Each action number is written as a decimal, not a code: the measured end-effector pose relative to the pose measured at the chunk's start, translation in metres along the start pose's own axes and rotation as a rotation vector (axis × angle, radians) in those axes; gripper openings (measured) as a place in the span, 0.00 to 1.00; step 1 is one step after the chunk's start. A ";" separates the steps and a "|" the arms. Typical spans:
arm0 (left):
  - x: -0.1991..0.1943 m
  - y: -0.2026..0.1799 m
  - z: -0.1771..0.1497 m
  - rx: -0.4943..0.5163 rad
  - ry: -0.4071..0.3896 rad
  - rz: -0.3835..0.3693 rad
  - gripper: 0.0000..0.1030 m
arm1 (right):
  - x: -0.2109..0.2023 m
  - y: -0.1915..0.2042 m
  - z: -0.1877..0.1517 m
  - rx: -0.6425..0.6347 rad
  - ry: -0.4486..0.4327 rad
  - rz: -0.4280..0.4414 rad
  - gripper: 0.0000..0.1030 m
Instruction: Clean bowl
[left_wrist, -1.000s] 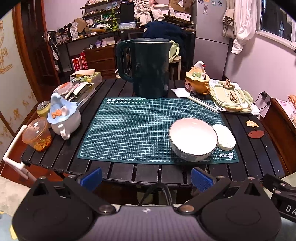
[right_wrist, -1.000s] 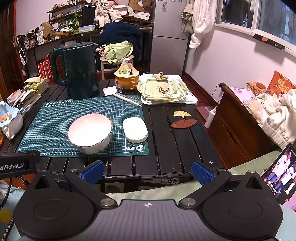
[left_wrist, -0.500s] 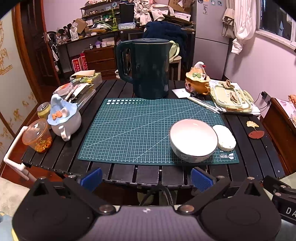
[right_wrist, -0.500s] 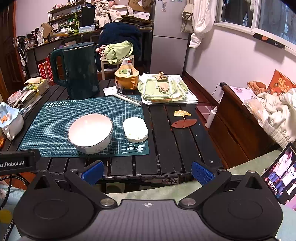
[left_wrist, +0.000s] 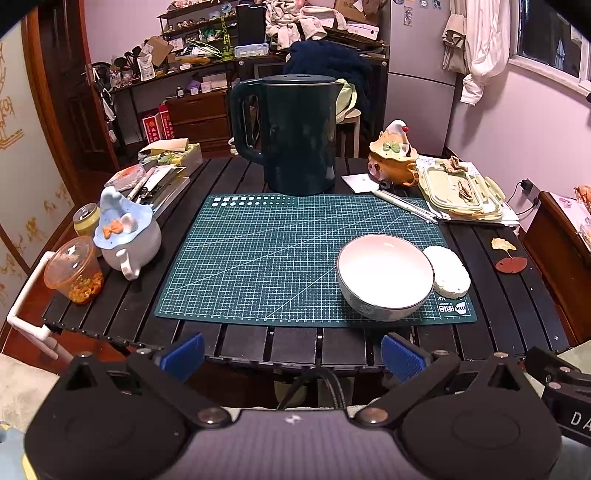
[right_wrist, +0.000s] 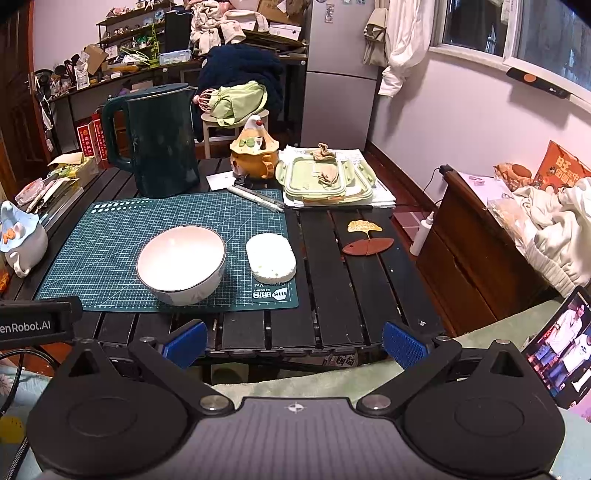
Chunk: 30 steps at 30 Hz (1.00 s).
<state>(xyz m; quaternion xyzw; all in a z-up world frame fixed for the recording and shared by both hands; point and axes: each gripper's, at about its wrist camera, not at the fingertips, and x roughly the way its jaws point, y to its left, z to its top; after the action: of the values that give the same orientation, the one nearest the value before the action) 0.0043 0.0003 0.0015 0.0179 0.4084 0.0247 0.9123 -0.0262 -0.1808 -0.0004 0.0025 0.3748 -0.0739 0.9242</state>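
A white bowl (left_wrist: 385, 274) with a dark rim stands upright on the green cutting mat (left_wrist: 258, 258), at its front right; it also shows in the right wrist view (right_wrist: 181, 263). A white oval sponge (left_wrist: 447, 271) lies just right of the bowl, seen too in the right wrist view (right_wrist: 270, 257). My left gripper (left_wrist: 293, 355) is open and empty, held before the table's front edge, left of the bowl. My right gripper (right_wrist: 293, 342) is open and empty, also short of the front edge, nearer than the sponge.
A dark green kettle (left_wrist: 291, 134) stands behind the mat. A blue-capped ceramic pot (left_wrist: 127, 236), an orange cup (left_wrist: 74, 275) and a can (left_wrist: 85, 219) sit at the left. An orange lidded mug (left_wrist: 392, 155), pens (left_wrist: 404, 206) and green lids (left_wrist: 461, 192) are at back right.
Both grippers have stayed almost still and open; the left view has shifted very slightly. The bowl and sponge have not moved.
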 end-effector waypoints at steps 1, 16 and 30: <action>0.000 0.000 0.000 0.001 0.000 0.001 1.00 | 0.000 0.000 0.000 0.000 0.000 0.000 0.99; -0.006 0.005 0.011 0.020 -0.039 -0.020 0.99 | 0.001 -0.001 0.001 0.003 0.006 0.007 0.99; 0.032 0.001 0.096 0.165 0.064 -0.080 0.98 | 0.005 -0.012 0.001 0.051 0.007 0.043 1.00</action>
<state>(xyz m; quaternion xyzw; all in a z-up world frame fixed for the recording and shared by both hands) 0.0972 0.0021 0.0419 0.0756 0.4383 -0.0450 0.8945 -0.0241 -0.1935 -0.0027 0.0342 0.3758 -0.0635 0.9239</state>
